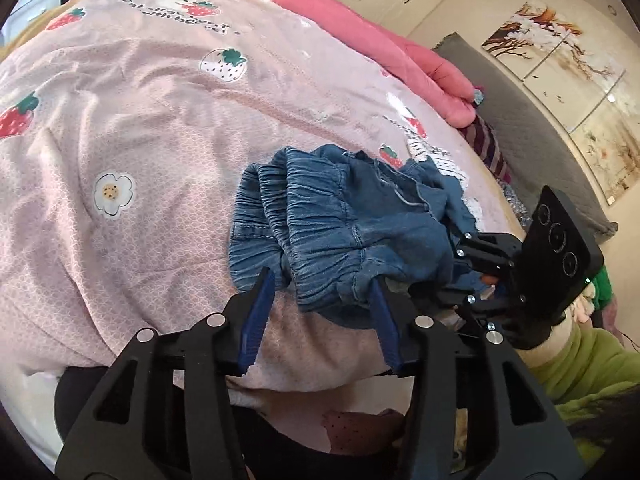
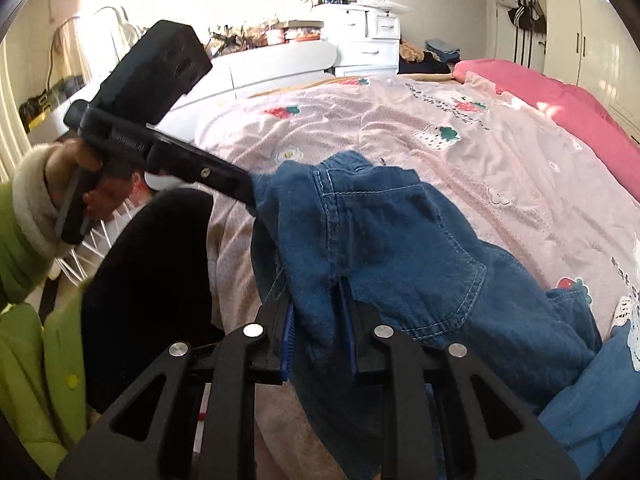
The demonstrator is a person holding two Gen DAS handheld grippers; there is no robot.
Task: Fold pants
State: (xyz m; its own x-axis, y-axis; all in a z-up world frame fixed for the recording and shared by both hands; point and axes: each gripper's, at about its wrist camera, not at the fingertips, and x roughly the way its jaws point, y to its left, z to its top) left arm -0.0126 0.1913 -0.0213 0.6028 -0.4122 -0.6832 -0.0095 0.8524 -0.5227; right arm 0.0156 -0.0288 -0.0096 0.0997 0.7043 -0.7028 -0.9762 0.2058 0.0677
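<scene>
Blue denim pants (image 1: pixel 340 216) with a gathered elastic waistband are bunched up above a pink strawberry-print quilt (image 1: pixel 140 160). In the left wrist view my left gripper (image 1: pixel 322 286) has its blue pads (image 1: pixel 260 312) against both sides of the gathered waistband, shut on it. To its right, my right gripper (image 1: pixel 460 268) bites into the same denim. In the right wrist view my right gripper (image 2: pixel 318 320) pinches a fold of the pants (image 2: pixel 400 240) near a stitched pocket. My left gripper (image 2: pixel 252 196) holds the far upper edge, so the cloth stretches between the two.
A folded deep-pink blanket (image 2: pixel 540 92) lies along the far side of the bed. A grey padded headboard (image 1: pixel 520 120) and wall paintings (image 1: pixel 560 48) stand to the right, and a white dresser (image 2: pixel 360 44) stands behind the bed. A green sleeve (image 2: pixel 24 240) and a dark rounded shape (image 2: pixel 148 280) are close on the left.
</scene>
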